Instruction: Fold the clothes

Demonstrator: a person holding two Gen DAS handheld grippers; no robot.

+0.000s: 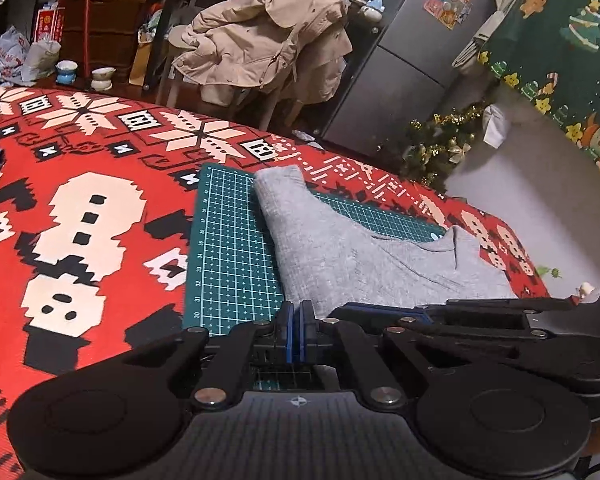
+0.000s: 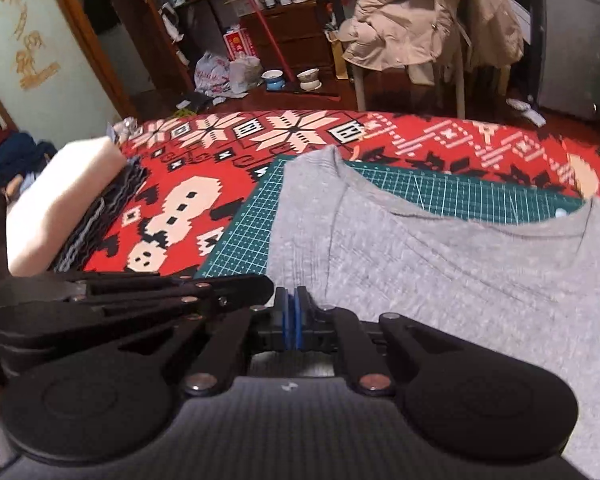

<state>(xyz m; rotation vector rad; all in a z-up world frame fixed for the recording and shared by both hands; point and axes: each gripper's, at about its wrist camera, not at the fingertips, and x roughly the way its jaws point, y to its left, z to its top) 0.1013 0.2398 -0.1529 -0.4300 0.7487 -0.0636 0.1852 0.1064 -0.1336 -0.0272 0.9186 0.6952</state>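
At the near edge of the green cutting mat [image 1: 228,248], the left tongs [image 1: 299,322] have their blue pads pressed together at the hem of a grey T-shirt [image 1: 340,256]; whether cloth is caught between them cannot be told. The right tongs [image 2: 294,312] are likewise pressed together over the shirt's near edge, and again a pinch of fabric cannot be confirmed. Each tool's black linkage shows beside the other.

The grey T-shirt [image 2: 440,264] lies across the mat [image 2: 252,224], its one side folded inward along the length so a straight folded edge runs up the mat, its neckline toward the mat's far side. The mat rests on a red cloth patterned with snowflakes and snowmen [image 1: 80,208] that covers the desk. Left of the mat in the right wrist view sits a stack of folded dark clothes with a white piece on top [image 2: 60,204]. Beyond the mat's far edge, a beige coat [image 1: 260,36] hangs over a chair.
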